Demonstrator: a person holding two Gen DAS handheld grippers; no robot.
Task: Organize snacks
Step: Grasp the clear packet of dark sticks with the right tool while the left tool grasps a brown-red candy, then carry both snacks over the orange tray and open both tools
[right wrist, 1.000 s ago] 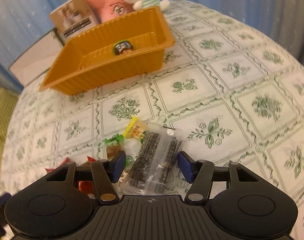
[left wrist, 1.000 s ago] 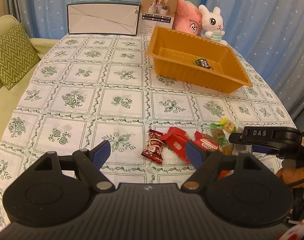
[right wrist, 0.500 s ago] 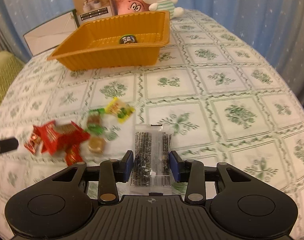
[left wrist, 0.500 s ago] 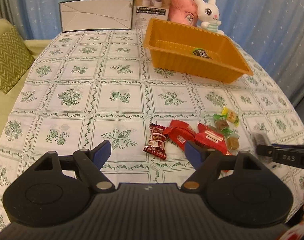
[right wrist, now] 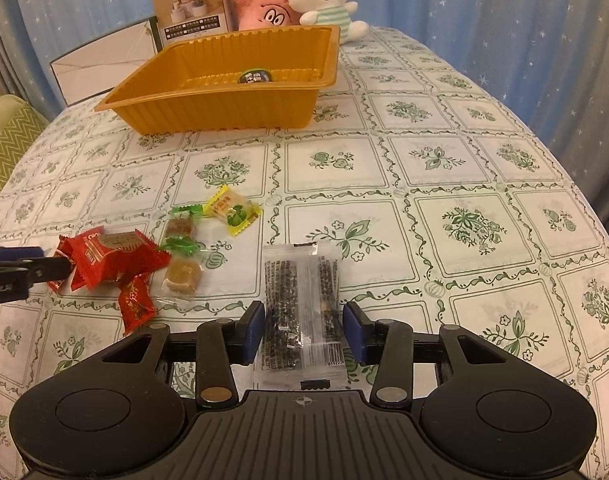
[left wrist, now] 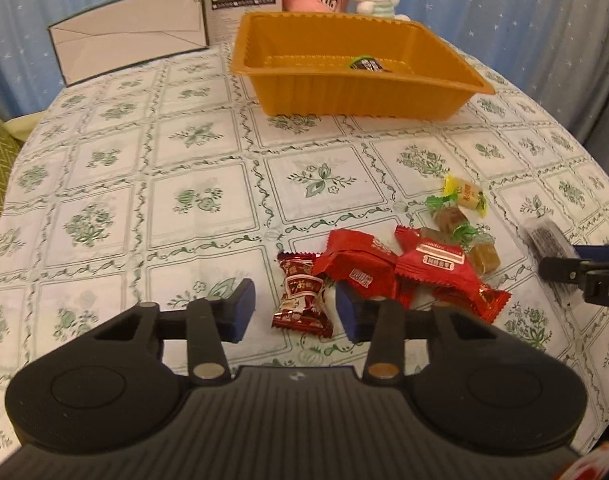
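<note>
Right wrist view: the clear seaweed packet is seen at lower centre, long axis running up-frame, flanked untouched by the right gripper, held wide; the orange tray lies upper left.

My right gripper is low over the table, jaws apart around a clear packet; pads not touching it. Left gripper's tip sits at the red wrappers. Loose candies just beside them. One snack in the orange tray.
</note>
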